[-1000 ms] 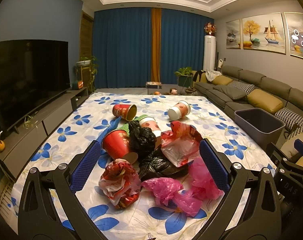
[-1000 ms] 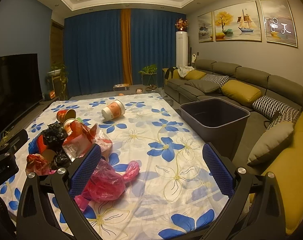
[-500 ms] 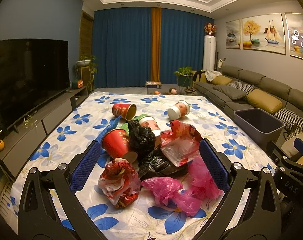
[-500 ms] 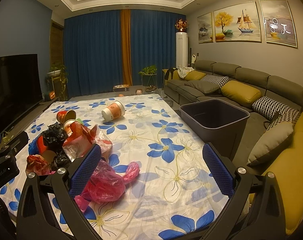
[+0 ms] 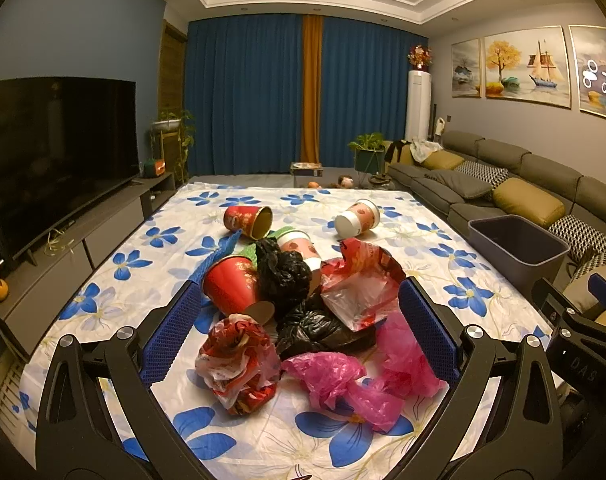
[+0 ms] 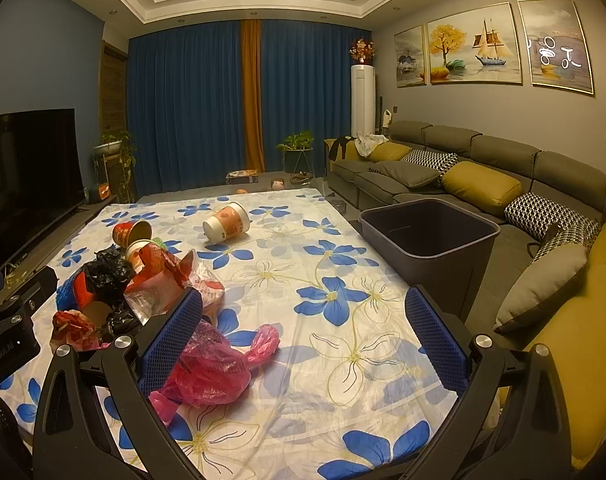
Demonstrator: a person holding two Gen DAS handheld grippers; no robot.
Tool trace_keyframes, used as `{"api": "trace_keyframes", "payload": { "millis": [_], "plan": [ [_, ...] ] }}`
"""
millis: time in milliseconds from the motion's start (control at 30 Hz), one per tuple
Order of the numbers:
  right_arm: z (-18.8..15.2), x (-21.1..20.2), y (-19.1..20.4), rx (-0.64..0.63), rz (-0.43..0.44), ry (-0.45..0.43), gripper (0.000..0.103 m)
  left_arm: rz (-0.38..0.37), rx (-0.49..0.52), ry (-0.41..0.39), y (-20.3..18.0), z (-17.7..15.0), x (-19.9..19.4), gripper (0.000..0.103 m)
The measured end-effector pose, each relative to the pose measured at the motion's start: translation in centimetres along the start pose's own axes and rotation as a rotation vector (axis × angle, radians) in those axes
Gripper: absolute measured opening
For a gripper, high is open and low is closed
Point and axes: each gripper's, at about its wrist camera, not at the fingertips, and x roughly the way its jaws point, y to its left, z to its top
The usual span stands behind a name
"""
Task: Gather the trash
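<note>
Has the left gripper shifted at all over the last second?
No. The left gripper frames the trash pile and the grey bin exactly as before, both fingers wide open.

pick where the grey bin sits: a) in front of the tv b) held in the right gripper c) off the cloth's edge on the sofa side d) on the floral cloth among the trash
c: the grey bin stands open and upright beyond the edge of the floral cloth, next to the sofa; both grippers are open and hold nothing.

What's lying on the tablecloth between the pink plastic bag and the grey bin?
Nothing: in the right wrist view the flowered tablecloth runs bare from the pink plastic bag to the grey bin at the table's edge.
</note>
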Motion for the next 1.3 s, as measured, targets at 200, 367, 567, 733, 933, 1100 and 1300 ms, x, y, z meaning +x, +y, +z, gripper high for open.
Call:
{"api": "trace_keyframes", "payload": {
  "millis": [200,367,567,733,933,1100,1300],
  "plan": [
    [0.1,0.0,0.0,0.004,0.0,-0.005,0.098,-0.001,-0.002,-0.002,-0.6,-1.3,0.3,0.097],
    [0.1,0.0,0.0,0.003,0.0,-0.005,0.098,-0.001,-0.004,-0.005,-0.5,-1.6,0.3,0.097],
    [0.2,0.0,0.1,0.005,-0.001,-0.009,0.098,-0.002,-0.003,-0.003,-0.4,-1.3,0.3,0.097],
    [0.3,0.0,0.1,0.005,-0.001,-0.013,0.098,-0.006,-0.003,-0.002,-0.4,-1.3,0.2,0.097],
    [0.3,-0.1,0.1,0.006,-0.002,-0.018,0.098,-0.005,-0.006,-0.002,-0.3,-1.2,0.2,0.097],
    [0.2,-0.2,0.1,0.006,-0.003,-0.025,0.098,-0.005,-0.005,-0.002,-0.3,-1.3,0.2,0.097],
    [0.2,-0.1,0.1,0.006,-0.001,-0.03,0.098,-0.004,-0.007,-0.003,-0.3,-1.3,0.2,0.097]
  ]
}}
